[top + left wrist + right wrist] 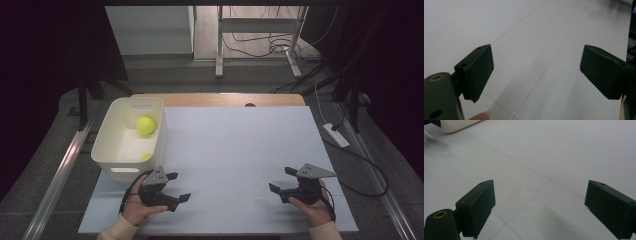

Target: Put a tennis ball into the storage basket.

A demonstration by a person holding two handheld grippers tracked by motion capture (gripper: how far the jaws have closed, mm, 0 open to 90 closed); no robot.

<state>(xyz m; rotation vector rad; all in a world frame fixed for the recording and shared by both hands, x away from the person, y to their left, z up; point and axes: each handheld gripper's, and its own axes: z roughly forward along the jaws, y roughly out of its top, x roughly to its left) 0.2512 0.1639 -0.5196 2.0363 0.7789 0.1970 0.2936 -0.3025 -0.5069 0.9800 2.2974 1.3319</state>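
High view: a white mat (240, 145) covers the table, and the cream bin (111, 150) standing on the mat's far left corner serves as the landmark for all places below. Inside the bin lie 2 yellow-green tennis balls: tennis ball 1 (145, 125) sits against the bin's far right wall, fully lit, and tennis ball 2 (146, 157) lies at the bin's near right corner, largely hidden by the rim. The 2 balls are apart from each other.

The left gripper (179, 186) is held in the person's left hand (135, 207) just in front of the bin's near wall, beside its near right corner, with its jaws pointing away from the bin toward the middle of the mat. The jaws are spread with nothing between them; the left gripper view confirms the gap, with bare mat between the 2 black pads.

The right gripper (280, 179) is held in the right hand (315, 209) well apart from the bin, on the opposite side of the mat, level with the left gripper and facing back toward the bin. Its jaws also stand wide apart and empty. In the right gripper view a corner of the bin (456, 125) appears at top left, beyond the bare mat (564, 157).
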